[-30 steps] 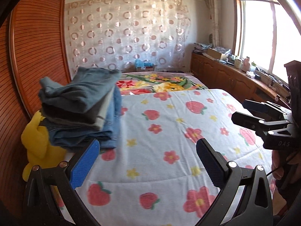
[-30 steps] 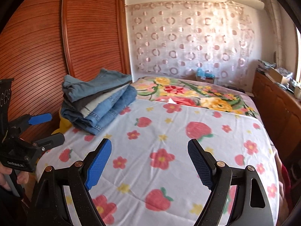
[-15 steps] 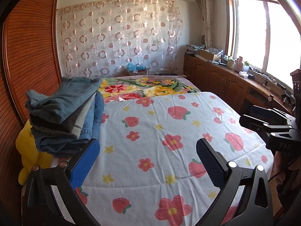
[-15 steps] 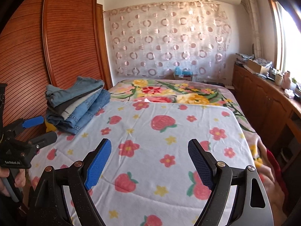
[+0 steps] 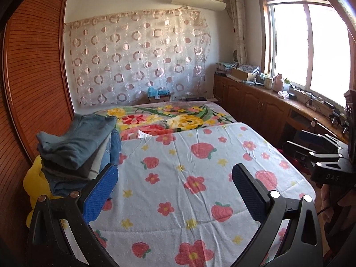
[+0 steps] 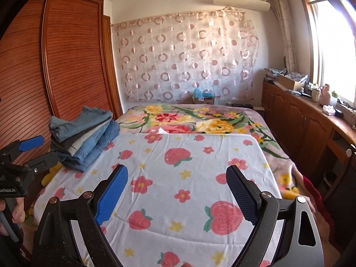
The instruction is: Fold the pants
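The folding looks finished, or between garments. A stack of folded pants (image 6: 83, 138) sits at the left edge of the bed (image 6: 255, 153), toward its far end, just beside the wooden wardrobe (image 6: 73, 62). No pair lies spread on the strawberry blanket (image 6: 178, 178), and neither tool holds cloth. Whether more pants wait out of view cannot be told; if not, nothing is left but to set the tools down.

The left gripper (image 5: 174, 189) hangs over the near left part of the bed with its fingers wide apart and nothing between them. The right gripper (image 6: 176, 191) does the same over the near middle, fingers spread and empty. Each shows at the margin of the other's view.

The stack is several layers — faded grey-blue cloth on top, a dark layer and a pale one under it, then mid-blue denim with visible seams at the bottom. Its edges are soft and a little uneven, the top piece rumpled rather than flat. A yellow soft object (image 5: 36, 182) pokes out beneath it at the bed's left edge.

The blanket is pale, quilted-looking and lightly creased, printed with strawberries, pink flowers and yellow stars. Beyond it lies a plush floral cover (image 6: 189, 118). The gripper pads (image 6: 111, 195) are blue with a fine knurled texture, on matte black frames.
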Motion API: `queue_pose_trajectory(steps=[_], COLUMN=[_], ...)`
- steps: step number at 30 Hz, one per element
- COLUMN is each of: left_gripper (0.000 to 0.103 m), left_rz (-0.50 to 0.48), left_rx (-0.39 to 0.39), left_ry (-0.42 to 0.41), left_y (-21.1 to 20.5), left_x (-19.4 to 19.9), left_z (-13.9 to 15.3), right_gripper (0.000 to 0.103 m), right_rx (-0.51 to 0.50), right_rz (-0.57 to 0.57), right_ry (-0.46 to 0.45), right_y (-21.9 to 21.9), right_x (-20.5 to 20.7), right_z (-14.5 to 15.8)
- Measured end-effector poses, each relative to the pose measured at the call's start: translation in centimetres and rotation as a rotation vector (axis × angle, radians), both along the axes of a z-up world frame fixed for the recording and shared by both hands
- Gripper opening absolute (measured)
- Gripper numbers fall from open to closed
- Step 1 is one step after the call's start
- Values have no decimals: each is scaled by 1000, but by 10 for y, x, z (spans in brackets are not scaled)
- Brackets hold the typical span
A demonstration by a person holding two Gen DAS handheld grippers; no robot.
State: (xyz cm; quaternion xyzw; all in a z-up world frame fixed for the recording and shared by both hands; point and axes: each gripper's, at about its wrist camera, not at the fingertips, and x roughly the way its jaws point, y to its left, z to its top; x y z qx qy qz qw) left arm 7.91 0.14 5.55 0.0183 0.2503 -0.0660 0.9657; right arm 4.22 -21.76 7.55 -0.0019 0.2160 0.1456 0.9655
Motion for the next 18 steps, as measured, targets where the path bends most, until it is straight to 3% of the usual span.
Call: queue_pose_trajectory(steps=[18], left_gripper=[102], left_rz=[10], left_rx=[-8], left_ry=[-31], left_y=[5], left_x=[-8], left_z=[12], right_gripper=[91], right_rx=[-5], right_rz=[-48], right_ry=[-60], right_y=[-7], right_x=[-9], right_z=[-6])
